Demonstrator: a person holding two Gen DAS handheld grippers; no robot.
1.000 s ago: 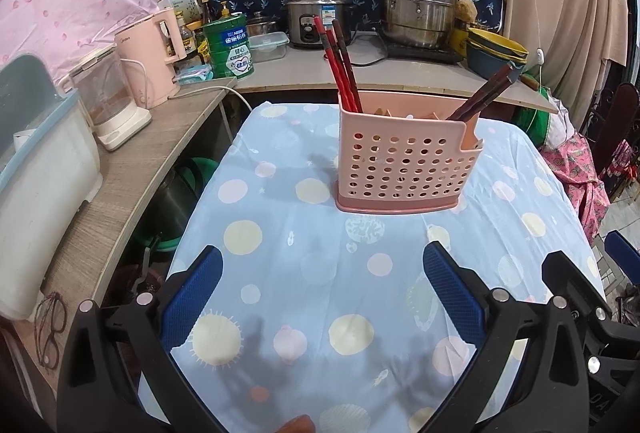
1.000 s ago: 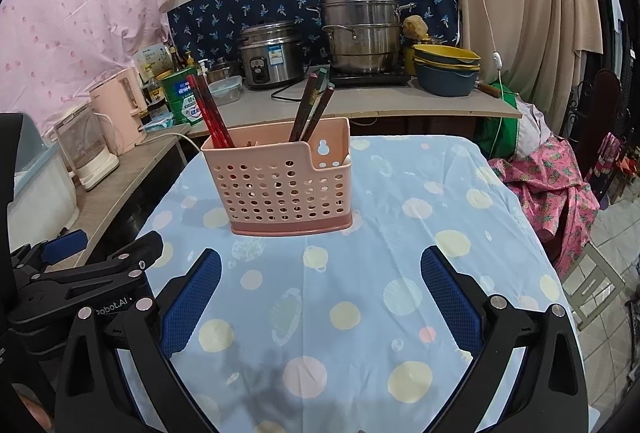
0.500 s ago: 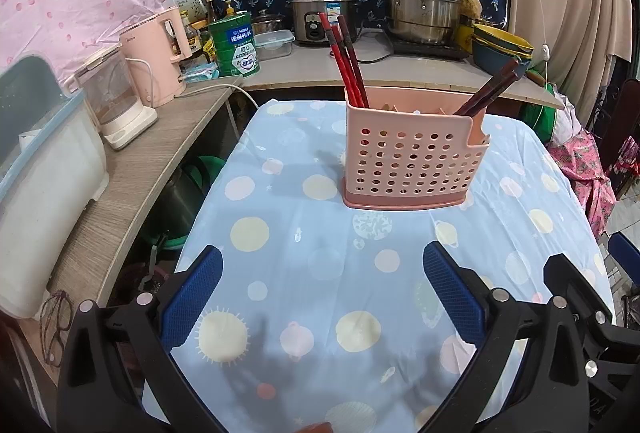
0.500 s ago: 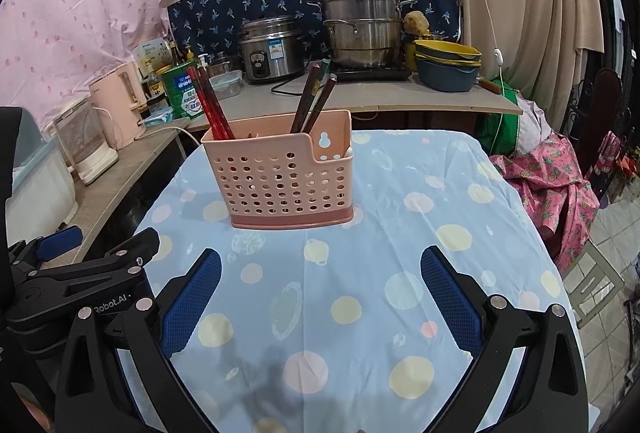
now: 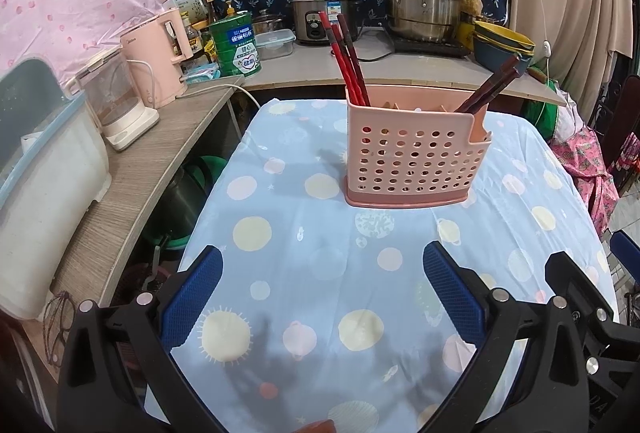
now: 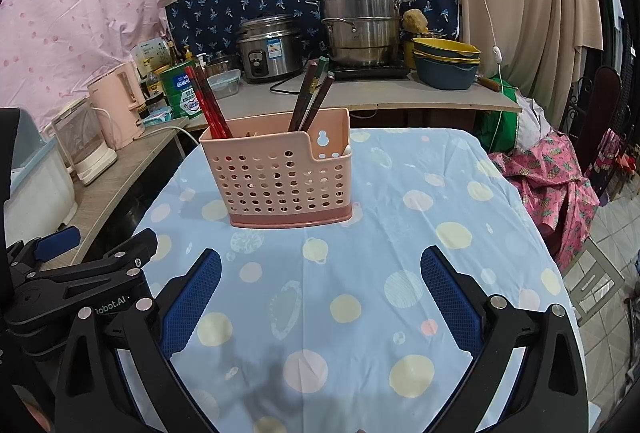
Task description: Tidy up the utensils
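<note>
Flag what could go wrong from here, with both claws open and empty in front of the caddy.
1. The red chopsticks and dark chopsticks lean outward above the pink caddy; a reaching right claw could knock them.
2. The caddy looks light and stands on a loose tablecloth; a one-sided pull might tip or drag it.
3. The left claw sits close alongside; the two could collide.

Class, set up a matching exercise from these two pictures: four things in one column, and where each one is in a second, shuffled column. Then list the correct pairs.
Things
1. red chopsticks
2. dark chopsticks
3. green tin
4. left gripper

Places
A. on the counter beside the pink kettle
B. left end of the pink basket
C. above the spotted tablecloth, open and empty
D. right end of the basket

Pairs: 1-B, 2-D, 3-A, 4-C
</note>
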